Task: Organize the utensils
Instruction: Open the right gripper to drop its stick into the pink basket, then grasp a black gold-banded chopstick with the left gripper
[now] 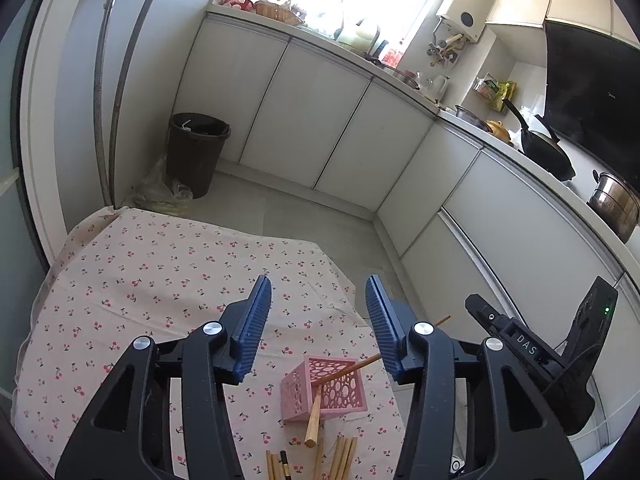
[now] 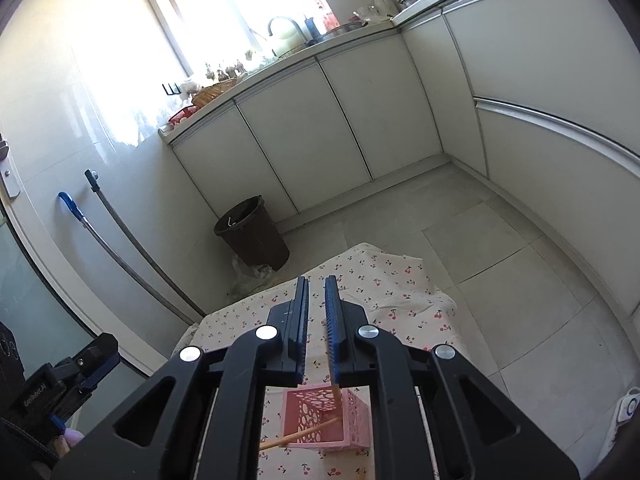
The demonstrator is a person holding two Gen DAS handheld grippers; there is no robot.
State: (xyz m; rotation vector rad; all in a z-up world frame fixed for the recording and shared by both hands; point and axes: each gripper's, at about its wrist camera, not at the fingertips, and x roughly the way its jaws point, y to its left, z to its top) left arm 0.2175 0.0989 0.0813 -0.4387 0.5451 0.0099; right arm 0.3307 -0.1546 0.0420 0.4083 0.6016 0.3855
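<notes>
The left gripper [image 1: 319, 322] is hanging with jaws wide. The right gripper [image 2: 317, 320], jaws narrow, is pinching a chopstick [image 2: 336, 394] above the pink basket [image 2: 320, 420], its grip point partly hidden.

Bare cloth [image 1: 132, 280] left of pink basket [image 1: 324, 388]; chopsticks [image 1: 340, 460] seemingly near.

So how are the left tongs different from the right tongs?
The left tongs are spread wide open, while the right tongs are squeezed almost together. The left tongs hold nothing, but the right tongs seem to pinch a chopstick whose lower end dips into the pink basket. Both have blue ribbed pads on black arms, and both hang above the cherry tablecloth.
</notes>
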